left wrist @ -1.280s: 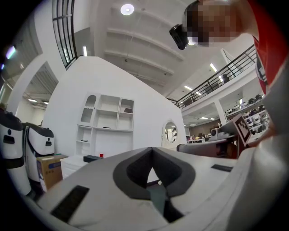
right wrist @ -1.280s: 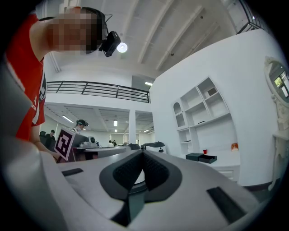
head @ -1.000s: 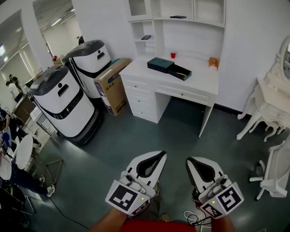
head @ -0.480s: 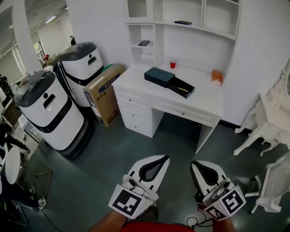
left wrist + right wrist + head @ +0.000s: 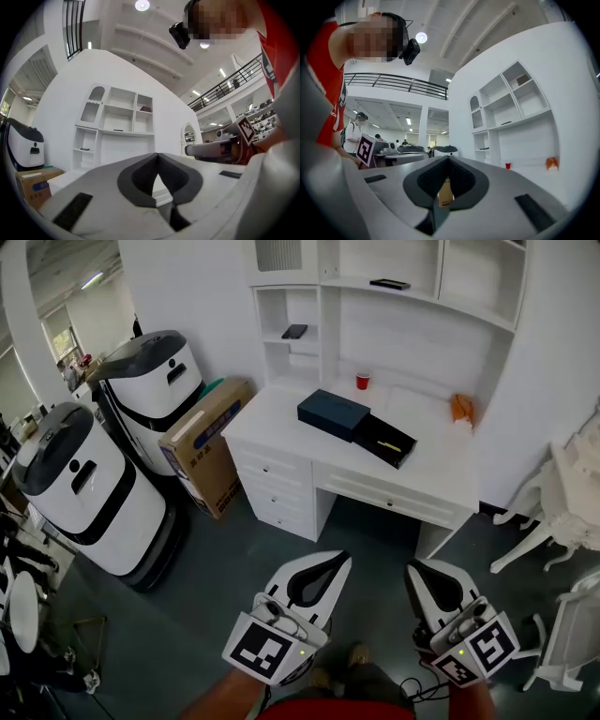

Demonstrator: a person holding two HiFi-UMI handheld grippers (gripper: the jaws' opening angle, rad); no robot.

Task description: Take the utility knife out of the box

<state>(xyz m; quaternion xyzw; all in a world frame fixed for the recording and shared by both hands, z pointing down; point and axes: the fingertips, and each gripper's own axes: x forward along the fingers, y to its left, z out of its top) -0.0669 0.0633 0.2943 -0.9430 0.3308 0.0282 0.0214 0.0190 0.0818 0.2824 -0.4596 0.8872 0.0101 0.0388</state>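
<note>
White desk (image 5: 441, 474) — dark box (image 5: 334, 414) slid open, thin yellowish utility knife (image 5: 384, 443) inside.

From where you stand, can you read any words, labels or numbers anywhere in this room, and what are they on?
No text here is legible enough to quote.
Blue print on the side of the cardboard box: too small to read.
Cubes on the left gripper and the right gripper: black-and-white square code markers, patterns only, no words.
</note>
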